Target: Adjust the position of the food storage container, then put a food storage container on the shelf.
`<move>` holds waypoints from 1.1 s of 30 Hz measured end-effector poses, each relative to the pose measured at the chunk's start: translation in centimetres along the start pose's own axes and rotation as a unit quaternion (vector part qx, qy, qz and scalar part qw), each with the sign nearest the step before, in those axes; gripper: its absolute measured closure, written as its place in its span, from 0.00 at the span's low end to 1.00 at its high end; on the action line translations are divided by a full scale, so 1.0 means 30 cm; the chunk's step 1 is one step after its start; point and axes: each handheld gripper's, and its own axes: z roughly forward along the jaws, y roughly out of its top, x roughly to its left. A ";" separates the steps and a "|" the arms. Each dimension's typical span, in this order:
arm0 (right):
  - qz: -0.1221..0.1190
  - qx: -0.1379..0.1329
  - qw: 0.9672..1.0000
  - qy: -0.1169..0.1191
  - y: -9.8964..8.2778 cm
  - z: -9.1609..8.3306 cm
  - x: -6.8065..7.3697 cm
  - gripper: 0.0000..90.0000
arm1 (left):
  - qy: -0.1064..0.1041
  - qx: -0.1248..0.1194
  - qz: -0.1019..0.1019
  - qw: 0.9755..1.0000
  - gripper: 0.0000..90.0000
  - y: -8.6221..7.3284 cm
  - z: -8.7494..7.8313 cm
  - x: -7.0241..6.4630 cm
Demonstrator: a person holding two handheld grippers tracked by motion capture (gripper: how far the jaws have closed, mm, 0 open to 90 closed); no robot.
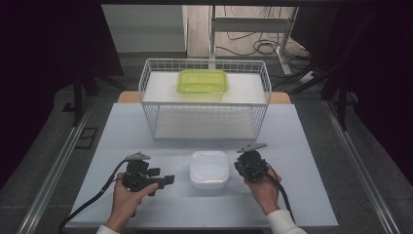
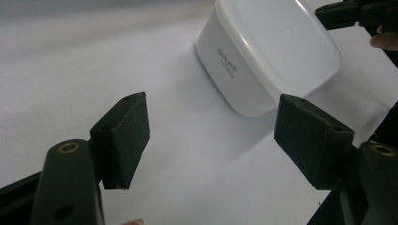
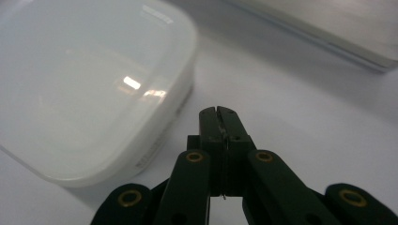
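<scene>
Left tool (image 1: pixel 163 181) sits on the near-left part of the worktop (image 1: pixel 122 126), held in the person's left hand (image 1: pixel 127 197), cable trailing off toward the near-left corner. Jaws spread wide, nothing between them. In the left gripper view the two black pads (image 2: pixel 123 136) stand well apart over bare worktop (image 2: pixel 94 70), and the white lidded container (image 2: pixel 267 56) lies just beyond them, not touching either pad. Small grey lettering on its side wall, too small to read.

White lidded container (image 1: pixel 209 168) sits flat on the worktop, near-centre, between the two tools, lid on. Rounded square shape. Apart from both tools in the high view.

Behind it, a white wire basket (image 1: pixel 204 100) stands at the far-middle of the worktop, with a yellow-green lidded box (image 1: pixel 202 82) on its upper level, toward the back.

Right tool (image 1: pixel 243 165) is just beside the container's right edge, gripped by the right hand (image 1: pixel 263 187), white sleeve at the wrist. Jaws pressed together, pinching nothing. In the right gripper view the closed tips (image 3: pixel 219 122) point past the container's corner (image 3: pixel 94 89), close to its side wall; can't tell if they touch it.
</scene>
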 end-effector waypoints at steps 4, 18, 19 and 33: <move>0.024 -0.023 0.999 0.001 -0.015 -0.046 -0.042 0.99 | -0.004 0.002 0.000 1.000 0.29 0.005 0.001 0.005; 0.094 -0.059 0.993 0.036 -0.049 -0.107 -0.115 0.66 | -0.005 -0.003 -0.006 1.000 0.29 0.013 0.012 0.012; 0.100 -0.064 0.992 0.038 -0.050 -0.111 -0.121 0.62 | -0.006 -0.004 -0.008 1.000 0.29 0.012 0.014 0.012; 0.128 -0.082 0.982 0.110 -0.042 -0.114 -0.147 0.38 | 0.000 -0.012 -0.005 1.000 0.28 0.018 0.003 0.021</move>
